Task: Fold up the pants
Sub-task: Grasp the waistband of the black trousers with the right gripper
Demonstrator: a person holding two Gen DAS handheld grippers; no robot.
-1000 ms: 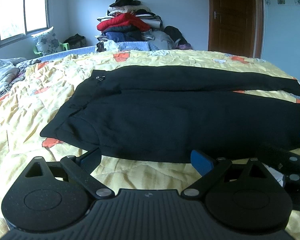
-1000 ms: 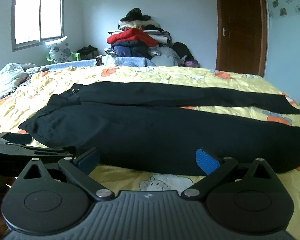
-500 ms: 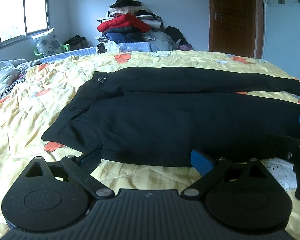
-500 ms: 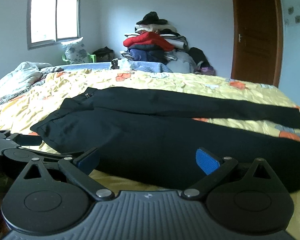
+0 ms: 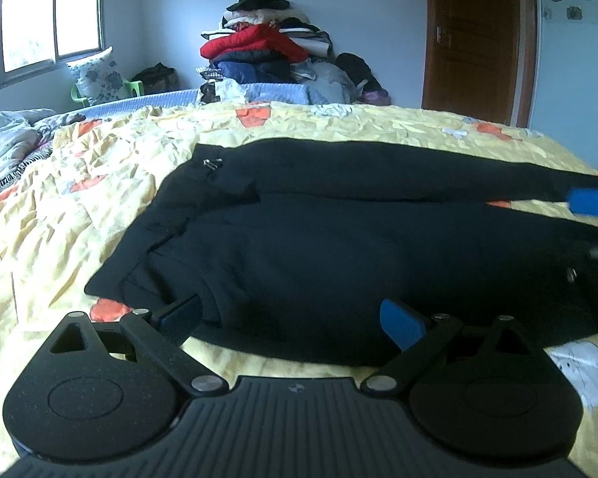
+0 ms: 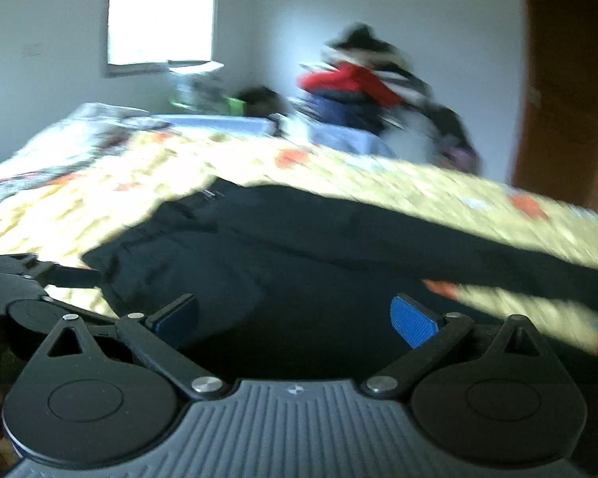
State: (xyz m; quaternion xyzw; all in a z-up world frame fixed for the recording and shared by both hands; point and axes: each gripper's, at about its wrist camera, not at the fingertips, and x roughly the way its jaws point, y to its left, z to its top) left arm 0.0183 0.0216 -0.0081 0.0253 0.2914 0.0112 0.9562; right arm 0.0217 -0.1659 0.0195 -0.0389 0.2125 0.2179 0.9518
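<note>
Black pants lie spread flat on the yellow quilt, waistband to the left and both legs running off to the right. My left gripper is open at the pants' near edge, close to the waist end, with nothing between its fingers. One blue pad of the right gripper shows at the right edge, above the legs. The right wrist view is motion-blurred: the pants fill the middle and my right gripper is open low over the dark cloth. The left gripper's body shows at its left edge.
A tall pile of clothes stands past the bed's far edge. A brown door is at the back right and a window at the back left. A crumpled blanket lies on the bed's left side.
The right gripper has swung forward over the pants, and its view has tilted and blurred. The left gripper has crept nearer to the pants' near edge. Both stay open.
</note>
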